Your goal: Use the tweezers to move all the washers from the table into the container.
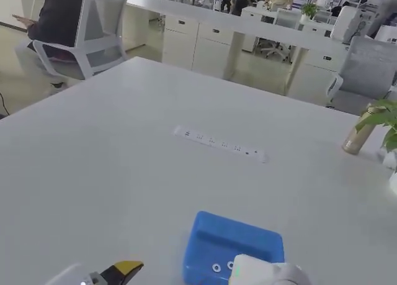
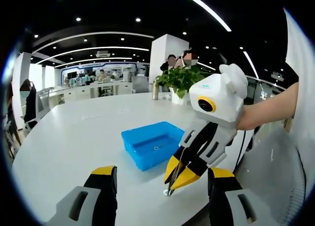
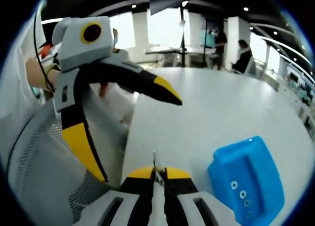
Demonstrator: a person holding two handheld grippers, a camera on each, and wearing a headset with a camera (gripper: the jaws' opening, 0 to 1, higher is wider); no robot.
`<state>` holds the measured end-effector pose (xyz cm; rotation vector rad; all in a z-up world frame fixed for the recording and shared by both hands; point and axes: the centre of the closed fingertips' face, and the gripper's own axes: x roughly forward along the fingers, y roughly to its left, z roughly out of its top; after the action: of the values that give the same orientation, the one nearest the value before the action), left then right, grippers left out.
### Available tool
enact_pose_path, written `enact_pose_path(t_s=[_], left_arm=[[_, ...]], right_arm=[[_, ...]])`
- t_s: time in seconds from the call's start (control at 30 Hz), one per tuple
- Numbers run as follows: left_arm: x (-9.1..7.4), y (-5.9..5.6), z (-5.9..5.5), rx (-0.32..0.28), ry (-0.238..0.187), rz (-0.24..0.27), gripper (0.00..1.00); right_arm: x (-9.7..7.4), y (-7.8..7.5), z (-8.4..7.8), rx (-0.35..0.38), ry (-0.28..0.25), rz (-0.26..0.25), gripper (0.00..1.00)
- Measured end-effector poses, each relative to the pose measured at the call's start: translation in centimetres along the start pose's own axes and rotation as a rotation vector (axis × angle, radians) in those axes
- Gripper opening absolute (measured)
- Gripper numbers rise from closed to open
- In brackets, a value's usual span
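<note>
A blue container (image 1: 232,244) stands on the white table near its front edge, with small metal washers (image 1: 216,267) lying in it. In the right gripper view my right gripper (image 3: 156,173) is shut on thin metal tweezers (image 3: 154,161), with the container (image 3: 246,179) and its washers (image 3: 241,193) to the right. The left gripper view shows my left gripper (image 2: 162,179) wide open and holding nothing. There the right gripper (image 2: 181,176) comes in from the right and points the tweezers (image 2: 171,182) down at the table beside the container (image 2: 152,146).
A white power strip (image 1: 220,145) is set into the middle of the table. A gold bottle (image 1: 358,136) and a green plant (image 1: 384,117) stand at the right edge. Office chairs and a seated person (image 1: 59,12) are beyond the far side.
</note>
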<state>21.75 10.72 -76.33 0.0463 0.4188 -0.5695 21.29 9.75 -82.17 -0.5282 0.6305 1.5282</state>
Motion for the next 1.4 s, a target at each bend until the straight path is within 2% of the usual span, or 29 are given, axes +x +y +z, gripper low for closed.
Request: enact_pose_path(t_s=[0.23, 0.33, 0.4, 0.5, 0.63, 0.77, 0.93, 1.13, 1.27, 1.4], left_arm=[[0.0, 0.0, -0.1, -0.004, 0.005, -0.003, 0.76], [0.0, -0.1, -0.2, -0.003, 0.008, -0.006, 0.76], [0.0, -0.1, -0.1, -0.003, 0.005, -0.012, 0.76], [0.0, -0.3, 0.0, 0.001, -0.002, -0.023, 0.76], [0.0, -0.3, 0.2, -0.012, -0.014, -0.022, 0.76], [0.0, -0.2, 0.0, -0.009, -0.001, -0.012, 0.76], [-0.1, -0.3, 0.0, -0.011, 0.0, -0.011, 0.76], [-0.1, -0.2, 0.0, -0.011, -0.001, -0.011, 0.76], [-0.1, -0.2, 0.0, -0.008, 0.001, -0.011, 0.76], [-0.2, -0.3, 0.0, -0.006, 0.003, -0.014, 0.76]], right_arm=[[0.3, 0.1, 0.2, 0.004, -0.023, -0.016, 0.03], [0.2, -0.2, 0.2, 0.031, -0.036, -0.027, 0.03], [0.2, -0.3, 0.2, 0.076, -0.056, -0.033, 0.03], [0.0, -0.6, 0.0, 0.109, -0.056, -0.044, 0.03], [-0.5, -0.3, -0.6, 0.099, -0.044, -0.05, 0.03], [-0.7, -0.3, -0.7, 0.114, -0.067, -0.056, 0.03], [-1.0, -0.6, -0.6, 0.113, -0.068, -0.08, 0.03], [-2.6, -1.1, -0.2, 0.127, -0.09, -0.11, 0.03], [-4.0, -2.2, 0.2, 0.139, -0.109, -0.149, 0.03], [-5.7, -3.3, 1.4, 0.144, -0.14, -0.189, 0.03]])
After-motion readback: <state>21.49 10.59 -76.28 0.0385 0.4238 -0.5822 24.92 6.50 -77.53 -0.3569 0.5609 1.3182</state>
